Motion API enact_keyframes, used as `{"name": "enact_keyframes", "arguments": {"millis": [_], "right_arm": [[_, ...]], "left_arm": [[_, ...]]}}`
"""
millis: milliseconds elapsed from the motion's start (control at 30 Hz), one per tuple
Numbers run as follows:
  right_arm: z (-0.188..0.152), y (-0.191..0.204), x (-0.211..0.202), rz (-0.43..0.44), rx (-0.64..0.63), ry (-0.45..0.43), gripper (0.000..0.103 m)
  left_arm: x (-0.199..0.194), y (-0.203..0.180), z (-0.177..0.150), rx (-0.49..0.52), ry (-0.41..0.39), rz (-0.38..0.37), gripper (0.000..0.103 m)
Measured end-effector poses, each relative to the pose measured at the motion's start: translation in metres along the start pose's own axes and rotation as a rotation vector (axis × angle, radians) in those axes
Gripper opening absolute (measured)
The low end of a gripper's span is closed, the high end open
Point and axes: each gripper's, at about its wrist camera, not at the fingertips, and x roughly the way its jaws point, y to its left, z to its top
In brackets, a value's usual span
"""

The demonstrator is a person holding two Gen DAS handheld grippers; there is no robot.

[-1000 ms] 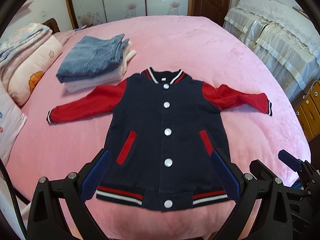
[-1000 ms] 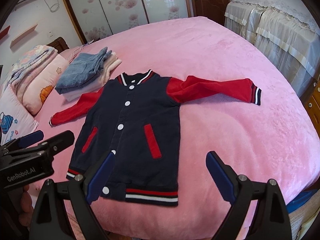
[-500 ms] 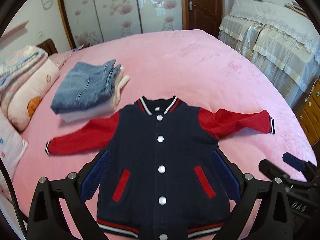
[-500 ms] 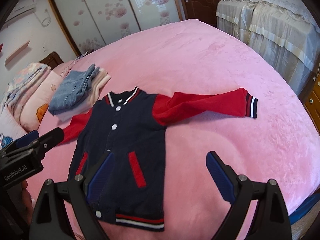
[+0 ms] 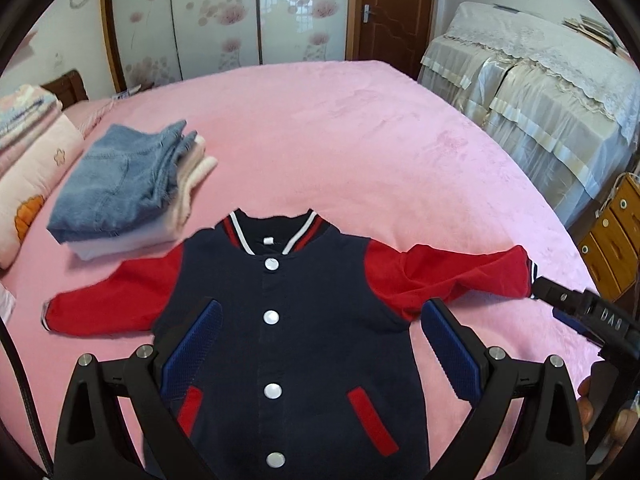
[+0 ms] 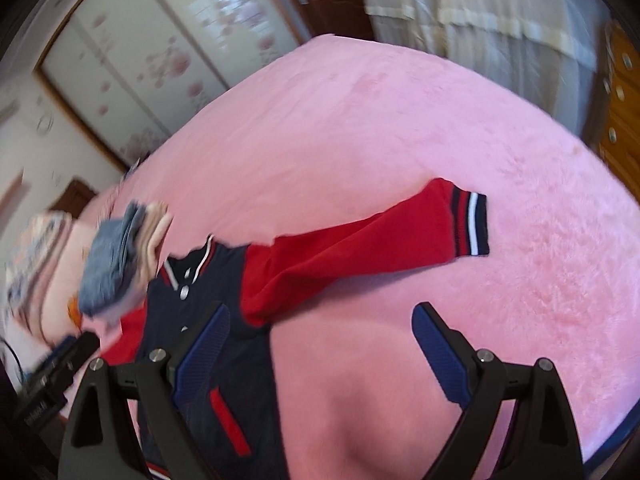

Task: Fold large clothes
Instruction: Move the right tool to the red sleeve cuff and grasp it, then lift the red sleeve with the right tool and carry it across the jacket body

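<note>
Spread flat and face up on the pink bed cover: a navy jacket with red sleeves, snapped shut down the front with white buttons, collar pointing toward 12 o'clock in the left wrist view. Filling the lower middle of that view, its hem cut off by the bottom edge. One red sleeve stretched out toward 9 o'clock, the other toward 3 o'clock, slightly rumpled near the shoulder, ending in a striped cuff.

Hovering above the jacket's chest, the left gripper, blue pads wide apart, nothing between them; one pad over the jacket's side at 8 o'clock, the other beside the armpit at 4 o'clock (touching the fabric or just above it, cannot tell).

Likewise spread wide and empty, the right gripper, seen tilted and blurred in its own view. Its pad at 8 o'clock over the navy body near a red pocket welt, its pad at 4 o'clock over bare pink cover; the red sleeve lying ahead toward 1 o'clock. At 3 o'clock in the left wrist view, the black body of that right tool poking in just beside the cuff.

At 10 o'clock from the collar, a stack of folded clothes, denim on top, pale pieces underneath, just beside the 9 o'clock sleeve. Further toward 9 o'clock, a floral pillow. Beyond the bed, sliding wardrobe doors with a flower pattern and a brown door.
</note>
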Motion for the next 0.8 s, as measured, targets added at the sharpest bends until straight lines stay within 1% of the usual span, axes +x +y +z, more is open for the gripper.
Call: {"name": "enact_keyframes", "arguments": {"millis": [167,333,433,533,600,633,667,700,733,767,800], "right_arm": [[0.01,-0.037,0.032,0.093,0.181,0.045,0.093],[0.007,-0.062,0.066,0.169,0.323,0.069,0.089],[0.007,-0.075,0.086,0.187,0.411,0.076,0.083],[0.007,-0.085,0.099,0.189,0.475,0.063,0.077],[0.009,-0.091,0.104,0.185,0.505,0.044,0.068],[0.01,-0.093,0.106,0.184,0.517,0.031,0.065],[0.012,-0.094,0.107,0.179,0.517,0.021,0.058],[0.014,-0.094,0.107,0.159,0.507,0.013,0.045],[0.016,-0.093,0.105,0.136,0.492,0.005,0.037],[0.018,-0.089,0.101,0.095,0.457,-0.016,0.016],[0.021,-0.084,0.097,0.066,0.423,-0.032,0.006]], "left_arm": [[0.025,-0.001,-0.001,-0.022,0.051,-0.012,0.099],[0.037,0.001,-0.003,-0.037,0.028,0.015,0.099],[0.048,0.002,-0.001,-0.046,0.047,0.035,0.099],[0.054,0.005,-0.001,-0.063,0.076,0.015,0.099],[0.057,0.004,-0.004,-0.06,0.082,0.013,0.099],[0.058,0.004,-0.005,-0.056,0.084,0.012,0.099],[0.058,0.004,-0.006,-0.053,0.087,0.01,0.099],[0.058,0.004,-0.008,-0.053,0.093,0.01,0.099],[0.058,0.004,-0.008,-0.054,0.094,0.013,0.099],[0.057,0.006,-0.009,-0.055,0.094,0.015,0.099],[0.056,0.007,-0.01,-0.057,0.091,0.019,0.099]]}}
